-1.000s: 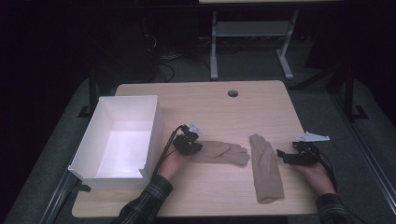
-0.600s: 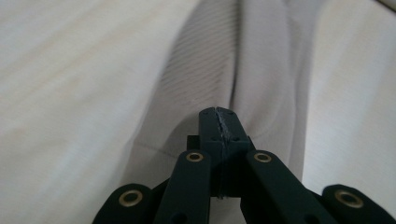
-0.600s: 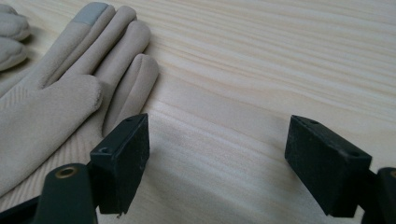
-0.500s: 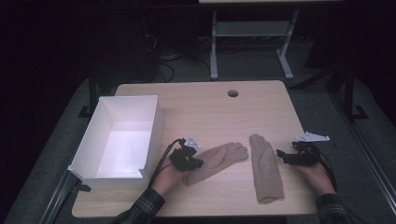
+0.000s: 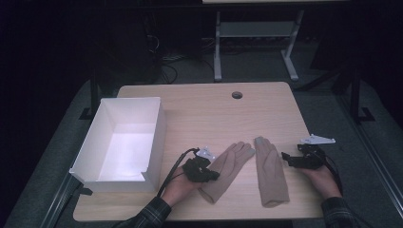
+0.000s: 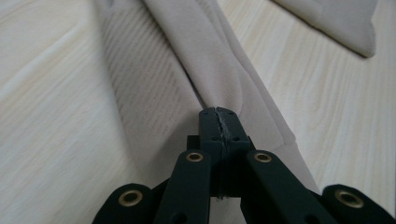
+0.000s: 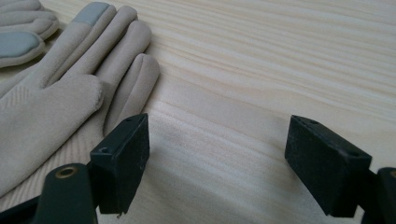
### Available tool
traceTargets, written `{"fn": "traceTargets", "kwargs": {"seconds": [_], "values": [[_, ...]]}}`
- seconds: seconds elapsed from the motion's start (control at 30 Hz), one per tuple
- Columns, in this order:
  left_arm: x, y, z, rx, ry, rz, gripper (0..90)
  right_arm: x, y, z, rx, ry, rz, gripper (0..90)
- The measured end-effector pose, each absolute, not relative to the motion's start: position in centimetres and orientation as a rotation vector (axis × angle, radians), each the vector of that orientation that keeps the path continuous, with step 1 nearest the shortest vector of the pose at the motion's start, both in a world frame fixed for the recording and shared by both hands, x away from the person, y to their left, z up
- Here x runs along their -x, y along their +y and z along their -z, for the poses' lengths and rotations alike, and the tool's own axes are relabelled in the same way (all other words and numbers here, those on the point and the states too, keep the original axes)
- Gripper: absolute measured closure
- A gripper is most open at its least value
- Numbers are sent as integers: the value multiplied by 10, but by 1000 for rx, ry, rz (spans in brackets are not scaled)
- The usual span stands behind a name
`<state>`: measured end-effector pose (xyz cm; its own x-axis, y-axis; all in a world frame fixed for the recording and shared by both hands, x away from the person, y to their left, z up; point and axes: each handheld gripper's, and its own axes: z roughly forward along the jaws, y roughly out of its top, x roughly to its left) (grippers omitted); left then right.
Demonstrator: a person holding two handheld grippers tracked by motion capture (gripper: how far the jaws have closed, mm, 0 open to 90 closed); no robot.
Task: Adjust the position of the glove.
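Two gloves lie on the table (image 5: 204,107), right of the white box (image 5: 124,137). High view: left gripper (image 5: 205,172) pinches the left glove (image 5: 228,168); right gripper (image 5: 291,159) sits beside the right glove (image 5: 270,173). Left gripper view: jaws clamped on fabric. Right gripper view: jaws wide, empty. Judged step: moving the glove; next, probably boxing it.

I see two beige gloves of soft, matt, suede-like cloth: the left glove (image 5: 225,172) has a ribbed knit cuff, the right glove (image 5: 270,171) smoother grey fingertip patches. The surface (image 5: 209,114) is pale wood laminate, faintly sheened. My claws' jaws look matt black plastic with brass-coloured rivets. The box (image 5: 153,142) looks plain matt white card.
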<state>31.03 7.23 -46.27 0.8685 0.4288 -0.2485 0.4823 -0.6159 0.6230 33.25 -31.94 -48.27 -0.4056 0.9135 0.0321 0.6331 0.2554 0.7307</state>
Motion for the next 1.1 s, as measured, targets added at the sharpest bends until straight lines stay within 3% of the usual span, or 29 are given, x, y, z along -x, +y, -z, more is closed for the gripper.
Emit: {"fn": "traceTargets", "kwargs": {"seconds": [0.33,0.57,0.77,1.1], "values": [[-303,50,466,-2283,598,129,871,-333,-319,483,-1401,2137,-955,218],[-315,53,451,-2257,586,3,857,-333,-319,483,-1399,2138,-956,218],[-342,55,449,-2247,629,-115,750,-333,-319,483,-1398,2139,-955,218],[-359,49,464,-2247,697,-83,631,-333,-319,483,-1400,2138,-955,218]]}}
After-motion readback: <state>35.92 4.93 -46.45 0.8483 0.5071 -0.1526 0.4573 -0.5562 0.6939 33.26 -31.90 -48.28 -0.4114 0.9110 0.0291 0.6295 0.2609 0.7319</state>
